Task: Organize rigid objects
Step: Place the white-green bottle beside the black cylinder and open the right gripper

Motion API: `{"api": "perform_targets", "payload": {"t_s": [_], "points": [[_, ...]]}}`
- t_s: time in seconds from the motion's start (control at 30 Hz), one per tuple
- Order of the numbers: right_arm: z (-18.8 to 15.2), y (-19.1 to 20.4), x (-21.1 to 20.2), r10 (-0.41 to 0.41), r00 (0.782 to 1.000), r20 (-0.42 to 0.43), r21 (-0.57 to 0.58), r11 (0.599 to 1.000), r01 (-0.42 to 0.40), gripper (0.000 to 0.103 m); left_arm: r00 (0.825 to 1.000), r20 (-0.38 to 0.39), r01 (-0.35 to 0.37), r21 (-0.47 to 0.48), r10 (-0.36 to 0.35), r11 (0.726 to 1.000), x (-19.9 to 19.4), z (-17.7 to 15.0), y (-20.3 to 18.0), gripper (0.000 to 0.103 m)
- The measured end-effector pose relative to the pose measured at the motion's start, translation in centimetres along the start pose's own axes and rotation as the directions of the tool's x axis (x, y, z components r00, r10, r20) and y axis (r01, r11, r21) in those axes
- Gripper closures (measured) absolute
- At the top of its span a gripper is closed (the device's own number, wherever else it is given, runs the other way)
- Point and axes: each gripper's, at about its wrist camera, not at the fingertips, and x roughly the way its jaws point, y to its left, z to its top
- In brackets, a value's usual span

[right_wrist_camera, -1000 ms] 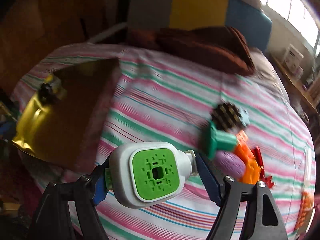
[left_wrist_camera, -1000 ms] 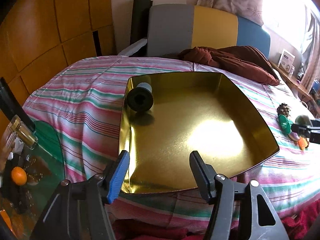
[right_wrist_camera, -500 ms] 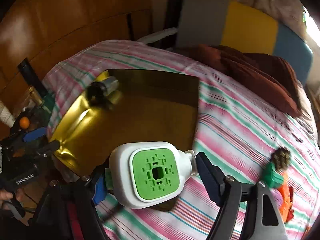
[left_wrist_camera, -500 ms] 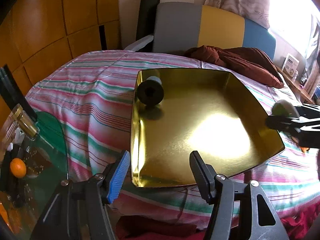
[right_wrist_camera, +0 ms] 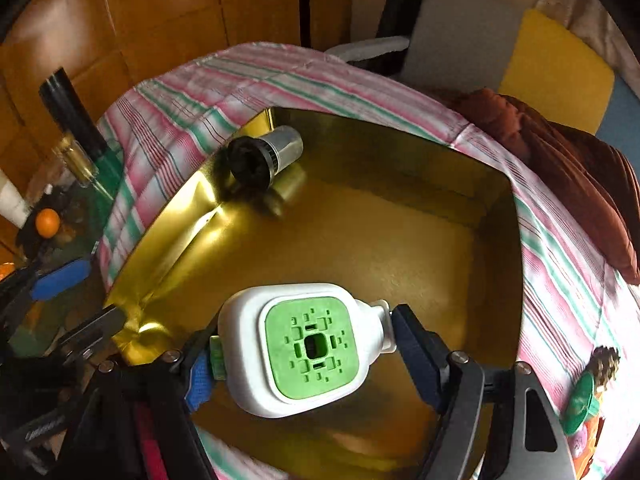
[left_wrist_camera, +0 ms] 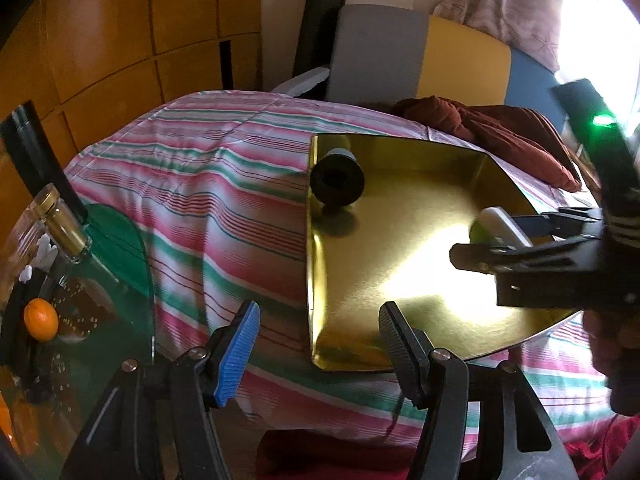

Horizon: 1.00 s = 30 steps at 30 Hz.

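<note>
The right tool [right_wrist_camera: 304,348] grips a white plug [right_wrist_camera: 296,344] with a green square face, above the gold tray [right_wrist_camera: 400,240]; a black-and-grey roll [right_wrist_camera: 264,156] lies at 11 o'clock. The left tool [left_wrist_camera: 316,356] is open, holding nothing.

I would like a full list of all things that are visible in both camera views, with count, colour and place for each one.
tray: one, gold, on the bed.
black and grey cylinder: one, lying in the tray's far left corner.
white and green device: one, held above the tray.
striped bedspread: one, pink, green and white, under the tray.
dark red cloth: one, bunched behind the tray.
toy pile: green, orange and brown pieces, on the bed right of the tray.
glass table: one, green, left of the bed.
bottle: one, clear with gold cap, on the table.
orange fruit: one, on the table.
left tongs: open, empty.
right tongs: shut on the device.
</note>
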Motion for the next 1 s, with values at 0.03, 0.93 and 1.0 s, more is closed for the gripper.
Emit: {"api": "perform_targets", "payload": {"t_s": [0.03,0.93,1.0], "points": [[0.4,0.1,0.4,0.002,1.000,-0.007,0.003,1.000,-0.002,0.024,1.000,0.000,-0.003,-0.005,0.003,1.000,0.0,0.0,0.3,0.040],[5.3,-0.8,3.2,0.343,0.935,0.089,0.320,0.879,-0.353,0.015,1.000,-0.007,-0.025,-0.037,0.025,0.999,0.1,-0.5,1.6,0.040],[5.3,-0.7,2.1,0.322,0.941,0.106,0.294,0.894,-0.339,0.015,1.000,0.001,-0.029,-0.033,0.029,0.999,-0.2,-0.4,1.5,0.035]]}}
